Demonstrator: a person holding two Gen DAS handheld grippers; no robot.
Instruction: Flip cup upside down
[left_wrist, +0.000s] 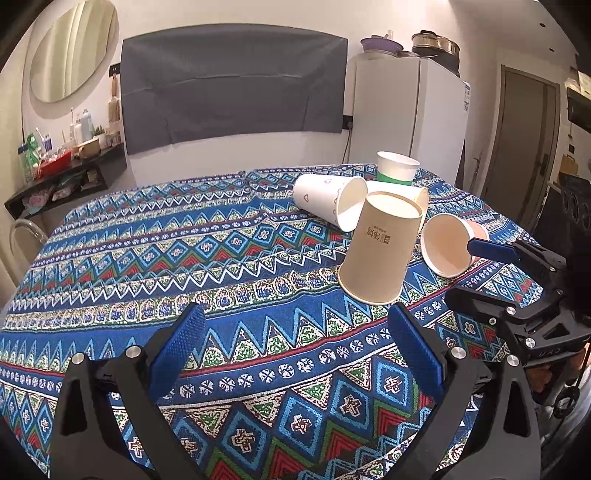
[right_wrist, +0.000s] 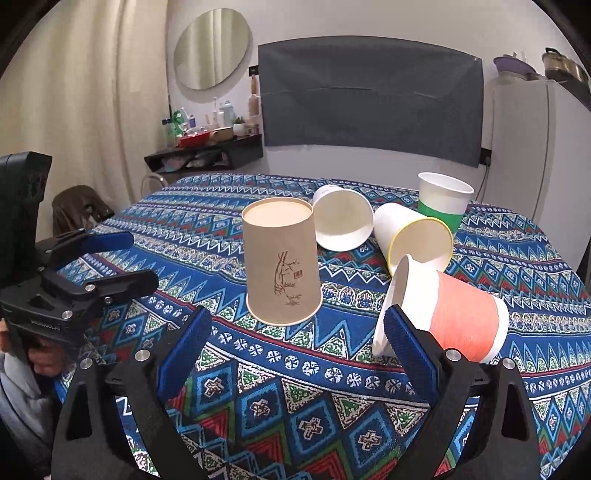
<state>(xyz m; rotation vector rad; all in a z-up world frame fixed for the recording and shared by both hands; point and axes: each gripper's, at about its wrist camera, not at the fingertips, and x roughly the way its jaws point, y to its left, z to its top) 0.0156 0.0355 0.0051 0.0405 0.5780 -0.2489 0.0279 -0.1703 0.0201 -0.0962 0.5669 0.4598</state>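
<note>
A brown paper cup (left_wrist: 378, 251) (right_wrist: 281, 262) stands upside down, rim on the tablecloth. Behind it a white heart-print cup (left_wrist: 328, 201) (right_wrist: 341, 219) and a yellow-rimmed cup (right_wrist: 417, 236) lie on their sides. A green-banded cup (left_wrist: 396, 168) (right_wrist: 443, 199) stands upright at the back. A pink-sleeved cup (right_wrist: 447, 314) (left_wrist: 448, 245) lies on its side at the right. My left gripper (left_wrist: 295, 339) is open and empty, just short of the brown cup. My right gripper (right_wrist: 297, 341) is open and empty, its right finger next to the pink cup's rim.
The table carries a blue patterned cloth (left_wrist: 184, 258). A white fridge (left_wrist: 406, 114) stands behind the table's far right corner. A dark shelf with toiletries (left_wrist: 62, 173) hangs on the left wall. A chair (right_wrist: 79, 210) stands at the table's left side.
</note>
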